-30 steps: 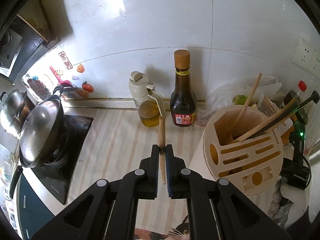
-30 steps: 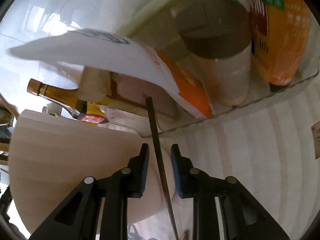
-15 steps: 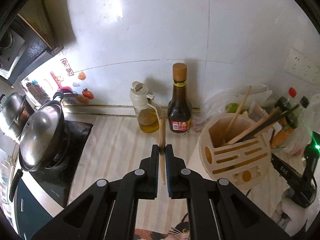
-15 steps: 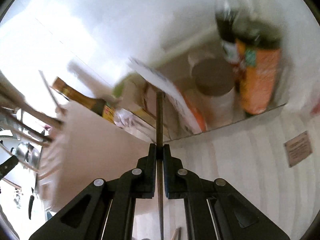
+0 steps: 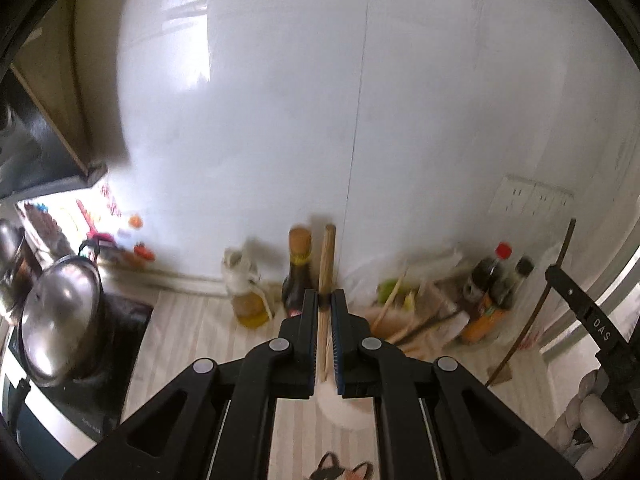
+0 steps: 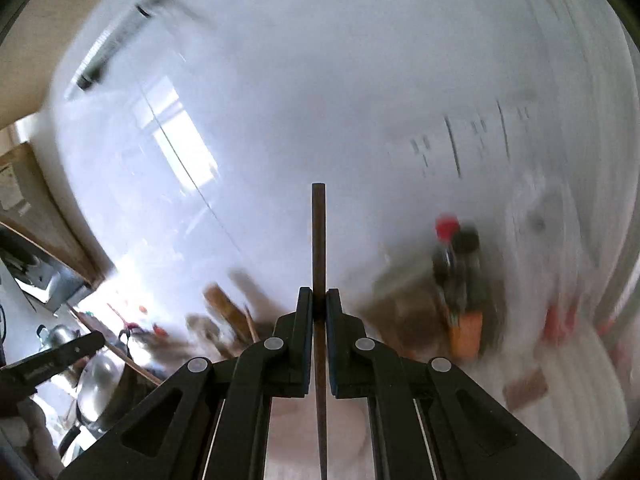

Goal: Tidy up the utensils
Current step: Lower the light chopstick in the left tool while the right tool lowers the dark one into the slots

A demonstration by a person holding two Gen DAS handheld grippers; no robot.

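Left wrist view, tongs [image 5: 325,300] clamping chopstick [image 5: 327,256], wall [image 5: 360,100] ahead

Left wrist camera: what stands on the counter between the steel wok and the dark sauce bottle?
In the left wrist view, one clear oil dispenser with yellow oil stands between the steel wok and the dark sauce bottle; otherwise only striped counter.

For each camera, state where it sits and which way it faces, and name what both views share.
Left wrist: sits on the left claw, facing the white wall and counter; its own fingers clamp a light wooden chopstick; the right claw shows at right.
Right wrist: sits on the right claw, facing the same wall, blurred; its fingers clamp a dark chopstick; the left claw shows at left.
Shared: red-capped bottle, steel pot lid.
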